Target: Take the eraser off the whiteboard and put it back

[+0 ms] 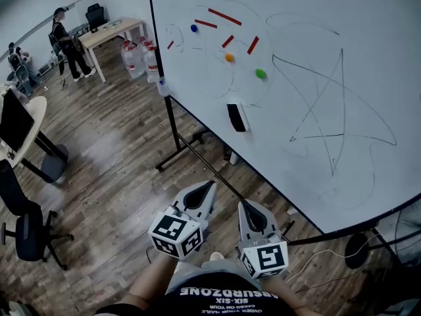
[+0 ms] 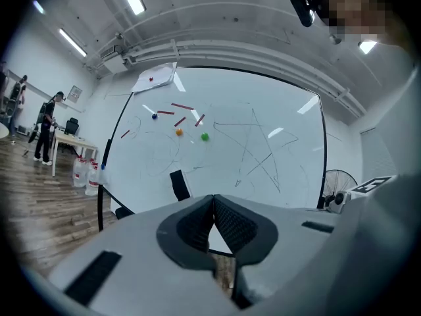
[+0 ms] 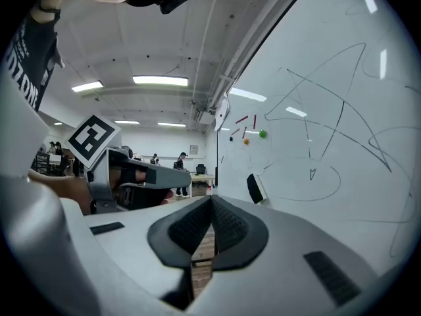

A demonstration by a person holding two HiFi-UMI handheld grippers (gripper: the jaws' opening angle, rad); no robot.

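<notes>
Wood-plank floor (image 1: pixel 118 150) spreads out through an open office, and the person stands on it facing a big whiteboard (image 1: pixel 316 38) on a black stand. The left gripper (image 1: pixel 210 185) is closed with its pads meeting and nothing between them. The right gripper (image 1: pixel 245 205) beside it is pressed shut and empty as well. Both are held level, short of the whiteboard's lower edge and touching nothing. The stand's crossbar (image 1: pixel 204 160) runs low between the grippers and the whiteboard. The eraser (image 1: pixel 237 117), black with a pale back, sits on the whiteboard's face near its lower left part, well apart from both grippers. Higher on the whiteboard are a green magnet (image 1: pixel 261 74), an orange magnet (image 1: pixel 229 57), a blue magnet (image 1: pixel 194 27) and several red strips (image 1: pixel 224 16); a scribbled star (image 1: pixel 335 110) fills its right side. Left of the whiteboard stand water bottles (image 1: pixel 138 58) and a pale table (image 1: pixel 112 30), with a person (image 1: pixel 69 45) beside it. Farther left is a black office chair (image 1: pixel 26 229).
</notes>
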